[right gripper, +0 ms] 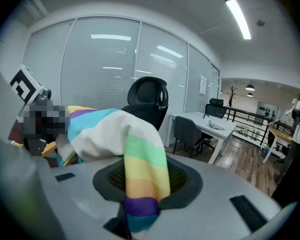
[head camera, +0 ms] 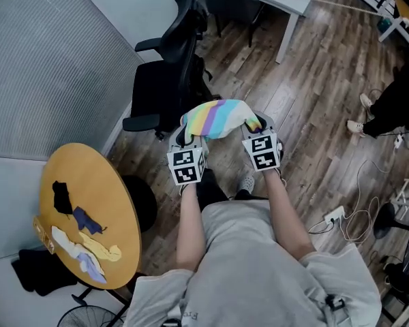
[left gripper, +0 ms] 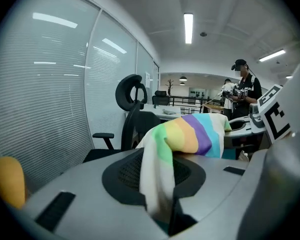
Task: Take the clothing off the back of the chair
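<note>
You hold the soft, pastel rainbow-striped garment (head camera: 218, 116) in both claws, in front of your waist. Your left claw (head camera: 189, 138) is clenched on a white-and-green fold of it. Your right claw (head camera: 258, 127) is clenched on the yellow, orange and purple stripes. Each gripper view shows the cloth pinched down into the slot between the jaws.

The rainbow-striped garment bridges the two claws, so its long axis runs from 9 o'clock to 3 o'clock across you. It humps up in the middle instead of being pulled taut.

The black mesh office chair (head camera: 167, 80) stands at about 11 o'clock from the claws, just beyond the cloth. Its headrest and back are bare, so the removal itself looks done. What remains is to carry the garment away. Your left claw is the nearer one to the chair's seat and armrest, so watch for a trailing edge on that side.

No basket or bin shows. The only place carrying things is the round yellow wooden surface (head camera: 116, 203) at about 8 o'clock. On it lie a small black cloth (head camera: 61, 196), a dark blue scrap (head camera: 86, 220) and a yellow-and-pale heap (head camera: 95, 254).
</note>
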`<state>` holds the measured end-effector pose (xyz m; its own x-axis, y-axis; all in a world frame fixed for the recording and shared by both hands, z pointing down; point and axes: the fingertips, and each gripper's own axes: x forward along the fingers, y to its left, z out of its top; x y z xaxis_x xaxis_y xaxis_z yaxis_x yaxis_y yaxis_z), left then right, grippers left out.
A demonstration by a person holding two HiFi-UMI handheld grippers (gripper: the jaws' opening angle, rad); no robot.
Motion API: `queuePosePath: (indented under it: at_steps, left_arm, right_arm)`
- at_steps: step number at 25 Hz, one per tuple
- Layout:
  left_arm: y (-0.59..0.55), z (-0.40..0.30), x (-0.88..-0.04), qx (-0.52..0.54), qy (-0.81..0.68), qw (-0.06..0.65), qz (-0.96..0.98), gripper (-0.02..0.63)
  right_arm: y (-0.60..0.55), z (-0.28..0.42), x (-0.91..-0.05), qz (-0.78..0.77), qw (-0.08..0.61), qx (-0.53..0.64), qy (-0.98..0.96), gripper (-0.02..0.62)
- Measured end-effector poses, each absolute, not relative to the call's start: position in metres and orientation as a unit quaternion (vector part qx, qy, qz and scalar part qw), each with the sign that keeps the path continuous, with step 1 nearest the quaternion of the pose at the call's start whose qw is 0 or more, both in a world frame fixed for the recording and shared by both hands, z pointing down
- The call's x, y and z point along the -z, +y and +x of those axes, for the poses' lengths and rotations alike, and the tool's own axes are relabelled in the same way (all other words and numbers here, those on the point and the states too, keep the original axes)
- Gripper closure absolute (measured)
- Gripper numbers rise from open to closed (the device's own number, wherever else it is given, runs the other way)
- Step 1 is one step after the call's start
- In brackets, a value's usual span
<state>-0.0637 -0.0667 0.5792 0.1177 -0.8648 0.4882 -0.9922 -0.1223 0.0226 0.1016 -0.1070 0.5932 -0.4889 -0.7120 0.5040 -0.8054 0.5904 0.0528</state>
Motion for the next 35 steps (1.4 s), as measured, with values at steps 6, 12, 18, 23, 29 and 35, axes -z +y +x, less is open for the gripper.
queuePosePath:
  at_steps: [6,12,18,23,29,35]
  left_arm:
    - [-0.071,-0.045,-0.61,-0.197,-0.629,0.198,0.726,0.509]
    - [-0.088,-0.034,-0.613,-0.192,-0.617,0.21,0.734,0.509]
    - [-0.095,-0.025,-0.615,-0.192,-0.617,0.212,0.733,0.509]
    - [-0.094,-0.024,-0.626,-0.19,-0.615,0.229,0.73,0.509]
    - [-0.093,-0.022,-0.629,-0.19,-0.618,0.233,0.727,0.509]
    - [-0.09,-0.026,-0.626,-0.189,-0.626,0.231,0.72,0.509]
  right_arm:
    - [-0.112,0.121,-0.624,0.455,0.261,-0.121,-0.842,0.463]
    - [-0.126,0.134,-0.624,0.469,0.256,-0.128,-0.836,0.463]
    - [-0.13,0.149,-0.634,0.476,0.248,-0.135,-0.833,0.462]
    - [-0.124,0.151,-0.64,0.466,0.255,-0.142,-0.835,0.462]
    - [-0.122,0.153,-0.64,0.463,0.255,-0.152,-0.835,0.462]
    - [-0.125,0.151,-0.642,0.459,0.251,-0.141,-0.841,0.459]
